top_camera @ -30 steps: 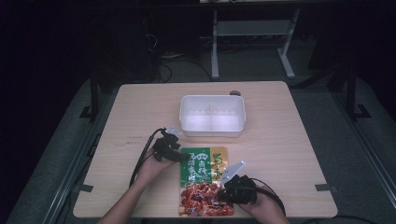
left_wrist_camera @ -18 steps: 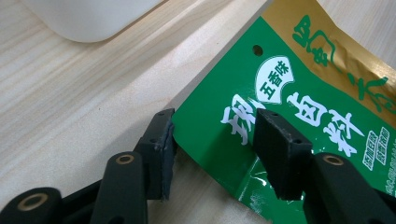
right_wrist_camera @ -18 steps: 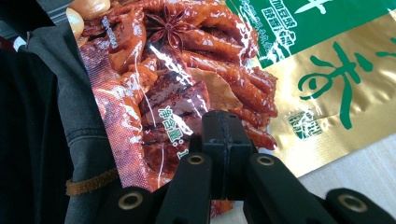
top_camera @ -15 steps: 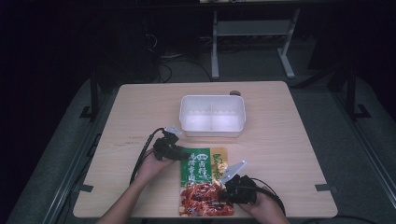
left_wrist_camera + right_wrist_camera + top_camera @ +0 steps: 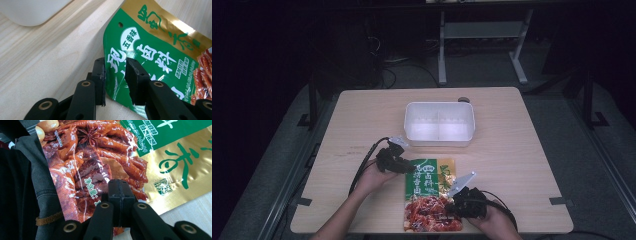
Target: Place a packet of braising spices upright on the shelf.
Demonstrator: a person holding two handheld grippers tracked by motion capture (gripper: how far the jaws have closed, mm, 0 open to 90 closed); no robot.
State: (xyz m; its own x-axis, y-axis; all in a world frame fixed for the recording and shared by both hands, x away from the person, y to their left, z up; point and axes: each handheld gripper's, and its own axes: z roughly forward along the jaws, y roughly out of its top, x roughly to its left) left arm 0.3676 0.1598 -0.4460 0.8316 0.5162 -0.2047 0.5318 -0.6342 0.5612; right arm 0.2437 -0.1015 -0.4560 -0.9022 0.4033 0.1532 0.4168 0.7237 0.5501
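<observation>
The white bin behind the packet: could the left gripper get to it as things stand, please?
Probably yes. The left gripper sits at the packet edge, its jaws just closing around that edge, and bare table lies between it and the bin. It would first have to let the packet go.

Green packet (image 5: 150, 57) printed 五香味, 卤料, 净含量 on its front

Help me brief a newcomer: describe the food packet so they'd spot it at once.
On the wooden table, look nearer the person than the white tub. The flat packet lies there between the two grippers. It alone is colourful: green and gold with white characters, and a red braised-meat photo.
</observation>
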